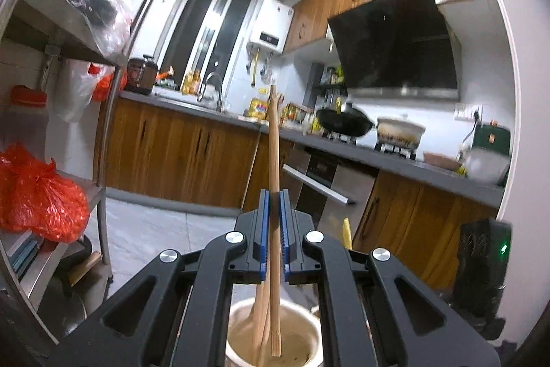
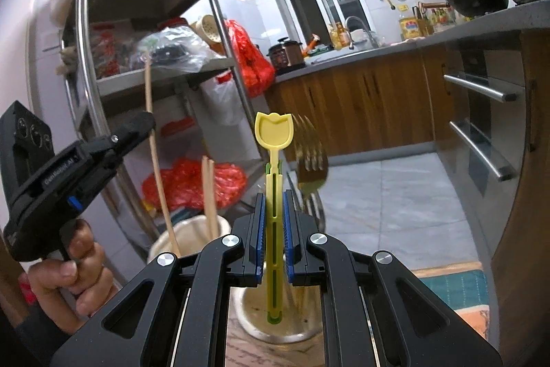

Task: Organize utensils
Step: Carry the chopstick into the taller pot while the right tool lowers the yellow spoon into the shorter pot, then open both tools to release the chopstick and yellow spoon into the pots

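The steel rack point(image 2: 144, 23) stands behind everything, bags on its shelves. In front of it the cream holder point(image 2: 192, 236) contains two chopsticks point(image 2: 209, 195) standing upright; beside that holder sits the metal cup point(image 2: 275, 325), where golden forks point(image 2: 311, 160) stand tines up. The left tongs point(image 1: 274, 229) are closed on a wooden chopstick point(image 1: 274, 160), its long axis near vertical, its lower end down inside the cream holder point(image 1: 275, 339) among other wooden pieces. The right tongs point(image 2: 274, 229) are clamped on a yellow tulip-headed utensil point(image 2: 274, 133), upright, head pointing up, its foot inside the metal cup.
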A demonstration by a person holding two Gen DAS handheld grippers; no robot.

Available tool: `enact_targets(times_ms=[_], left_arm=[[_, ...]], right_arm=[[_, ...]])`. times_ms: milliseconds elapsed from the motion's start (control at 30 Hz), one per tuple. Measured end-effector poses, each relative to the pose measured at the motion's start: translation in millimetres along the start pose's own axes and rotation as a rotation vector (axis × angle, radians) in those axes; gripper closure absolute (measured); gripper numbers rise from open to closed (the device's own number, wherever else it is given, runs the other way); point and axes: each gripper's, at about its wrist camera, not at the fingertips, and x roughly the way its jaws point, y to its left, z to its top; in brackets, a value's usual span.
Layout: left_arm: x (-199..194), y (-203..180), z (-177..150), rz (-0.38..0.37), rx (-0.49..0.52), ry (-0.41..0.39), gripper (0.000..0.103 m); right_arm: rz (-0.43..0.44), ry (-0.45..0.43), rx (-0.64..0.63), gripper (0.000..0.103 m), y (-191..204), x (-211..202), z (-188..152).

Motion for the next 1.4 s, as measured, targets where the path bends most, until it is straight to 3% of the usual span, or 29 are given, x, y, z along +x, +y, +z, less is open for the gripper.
enact_targets(times_ms=[400,800,1133,1400], left_arm=[[-3,-10,-25,0.008,0.073,0.174,0.097],[12,-7,-33,0.042,0.076,0.346,0.097],[26,-2,-38,0.054,0.057,0.404,0.097],[29,0,-41,0.062,0.055,0.408,0.097]], right_arm=[[-0.036,0.089,-0.035,0.092,0,-8,-22],[-0.078,0.183,-0.036,0.092,0,5,-24],[-0.101,0.227,-0.039,0.092,2,18,-24],[-0.104,0.229,-0.032,0.091,2,18,-24]])
